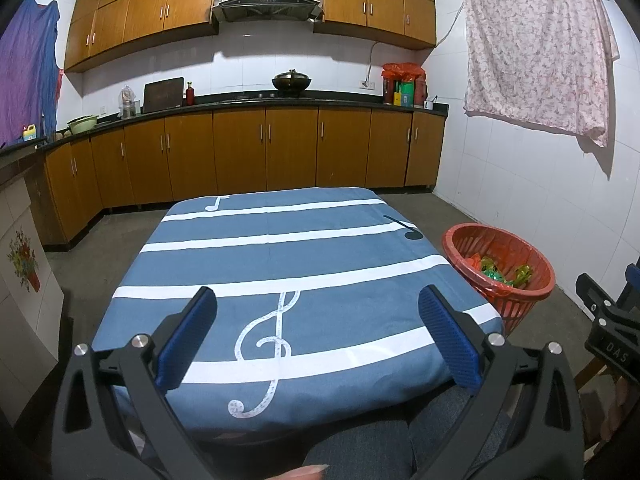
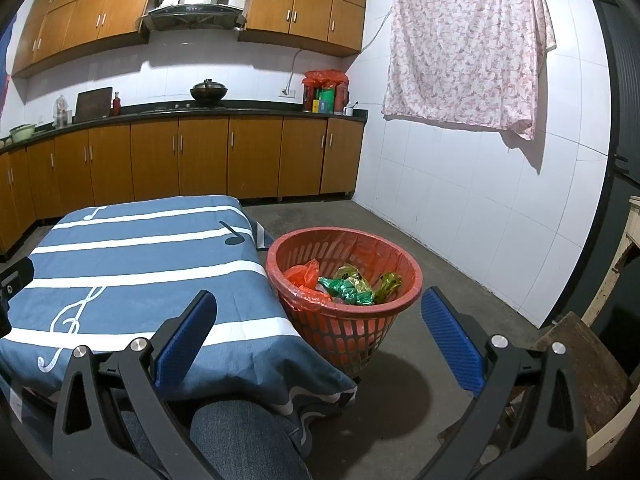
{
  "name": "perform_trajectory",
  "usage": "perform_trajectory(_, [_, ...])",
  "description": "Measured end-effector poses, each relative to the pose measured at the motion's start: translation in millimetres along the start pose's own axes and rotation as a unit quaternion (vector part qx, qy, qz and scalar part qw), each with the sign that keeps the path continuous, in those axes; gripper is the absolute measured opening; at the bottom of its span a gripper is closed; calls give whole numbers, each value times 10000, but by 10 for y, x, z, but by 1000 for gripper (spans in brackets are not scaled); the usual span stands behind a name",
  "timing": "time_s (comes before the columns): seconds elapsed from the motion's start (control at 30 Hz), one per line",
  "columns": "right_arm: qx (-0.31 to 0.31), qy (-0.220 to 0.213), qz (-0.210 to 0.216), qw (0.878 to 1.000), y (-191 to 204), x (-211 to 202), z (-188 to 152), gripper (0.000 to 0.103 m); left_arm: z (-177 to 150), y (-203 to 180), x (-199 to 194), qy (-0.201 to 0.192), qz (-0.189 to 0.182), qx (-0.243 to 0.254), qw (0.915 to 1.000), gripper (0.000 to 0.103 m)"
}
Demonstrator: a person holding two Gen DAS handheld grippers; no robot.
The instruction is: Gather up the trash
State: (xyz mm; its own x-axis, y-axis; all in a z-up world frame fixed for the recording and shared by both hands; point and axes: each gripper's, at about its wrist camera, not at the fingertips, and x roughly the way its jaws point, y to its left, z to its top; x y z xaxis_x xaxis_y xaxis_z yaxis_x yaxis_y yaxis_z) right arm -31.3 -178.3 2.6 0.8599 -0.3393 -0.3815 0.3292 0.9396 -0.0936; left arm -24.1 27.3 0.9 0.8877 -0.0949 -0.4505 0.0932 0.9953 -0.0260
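Kitchen scene: both claws gape wide and hold nothing, the left claw [image 1: 318, 304] over a worktop draped in blue cloth with white stripes and music notes [image 1: 304, 256], the right claw [image 2: 320, 308] near the red plastic basket [image 2: 280, 276] on the floor beside it, where green and gold wrappers [image 2: 352, 286] lie inside.

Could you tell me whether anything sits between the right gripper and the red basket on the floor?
Nothing visible does. The right gripper is open and empty, and the red basket stands on bare floor beside the table, wrappers already inside.
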Motion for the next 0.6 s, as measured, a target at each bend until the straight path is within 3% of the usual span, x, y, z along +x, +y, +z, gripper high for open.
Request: perform_trajectory(0.6, [3,12,6,10000,-21,5,8,101,-23,8,8,28,4,8,10000,99])
